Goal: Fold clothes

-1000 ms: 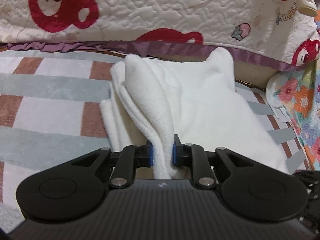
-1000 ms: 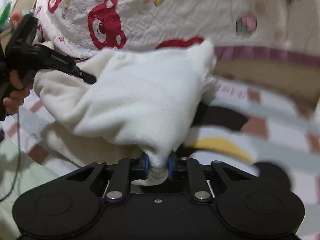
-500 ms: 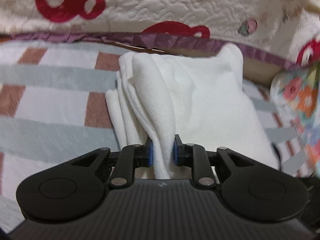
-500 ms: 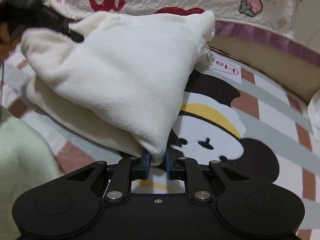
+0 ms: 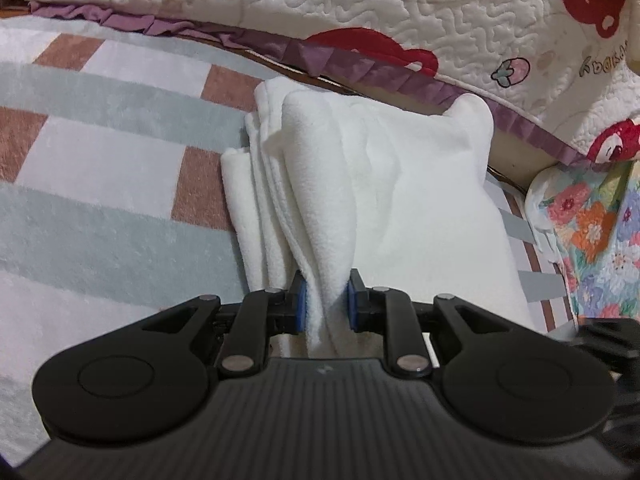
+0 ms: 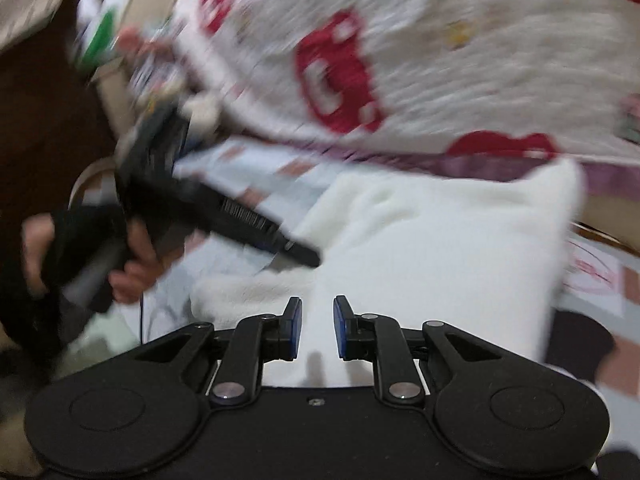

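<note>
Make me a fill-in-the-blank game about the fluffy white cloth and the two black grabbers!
1. The left gripper is shut on the fluffy ____ fleece garment.
2. The right gripper has its jaws ____, with nothing pinched between them.
3. The garment lies on a striped rug with grey, white and ____ blocks.
4. The quilted bedspread behind shows red ____.

Missing words: white; open; brown; bears

Right wrist view motion-blurred: bear-print quilt (image 6: 360,40) smeared, left hand (image 6: 132,276) indistinct. White fleece garment (image 5: 380,184) hides the striped rug (image 5: 100,160) beneath; quilt cut off at frame top.
</note>
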`<state>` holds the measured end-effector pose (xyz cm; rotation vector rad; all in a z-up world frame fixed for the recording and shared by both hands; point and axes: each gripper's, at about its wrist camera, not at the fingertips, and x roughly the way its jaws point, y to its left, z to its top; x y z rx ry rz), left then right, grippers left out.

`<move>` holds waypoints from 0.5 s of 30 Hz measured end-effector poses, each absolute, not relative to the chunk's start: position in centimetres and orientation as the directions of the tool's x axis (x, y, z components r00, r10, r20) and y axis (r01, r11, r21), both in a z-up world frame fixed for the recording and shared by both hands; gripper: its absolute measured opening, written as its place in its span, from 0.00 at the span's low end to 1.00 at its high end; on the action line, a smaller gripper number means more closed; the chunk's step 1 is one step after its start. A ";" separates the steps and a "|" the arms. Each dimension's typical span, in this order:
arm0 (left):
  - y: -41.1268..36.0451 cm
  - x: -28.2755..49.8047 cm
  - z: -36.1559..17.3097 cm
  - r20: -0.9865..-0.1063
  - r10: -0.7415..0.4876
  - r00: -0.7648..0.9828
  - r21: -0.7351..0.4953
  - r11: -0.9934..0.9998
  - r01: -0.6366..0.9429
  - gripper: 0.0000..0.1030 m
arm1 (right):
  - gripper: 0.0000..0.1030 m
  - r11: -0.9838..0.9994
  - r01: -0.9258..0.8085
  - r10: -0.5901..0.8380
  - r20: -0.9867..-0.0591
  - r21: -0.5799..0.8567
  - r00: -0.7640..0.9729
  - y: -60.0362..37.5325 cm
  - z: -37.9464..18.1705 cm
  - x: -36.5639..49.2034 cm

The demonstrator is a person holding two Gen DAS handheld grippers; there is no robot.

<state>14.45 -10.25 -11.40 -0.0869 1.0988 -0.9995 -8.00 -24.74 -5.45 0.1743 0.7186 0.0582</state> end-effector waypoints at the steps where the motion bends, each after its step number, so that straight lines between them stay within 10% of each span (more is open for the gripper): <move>1: -10.2 14.6 -11.4 -0.699 -0.710 0.083 -0.515 0.581 0.630 0.18 | 0.20 0.983 -0.011 0.133 -0.670 0.184 0.730 -24.3 -6.6 -6.9; 15: -9.1 12.8 -7.6 -0.536 -0.823 0.188 -0.427 0.456 0.781 0.16 | 0.22 0.973 -0.093 0.221 -0.726 0.212 0.651 -21.7 -11.5 -4.8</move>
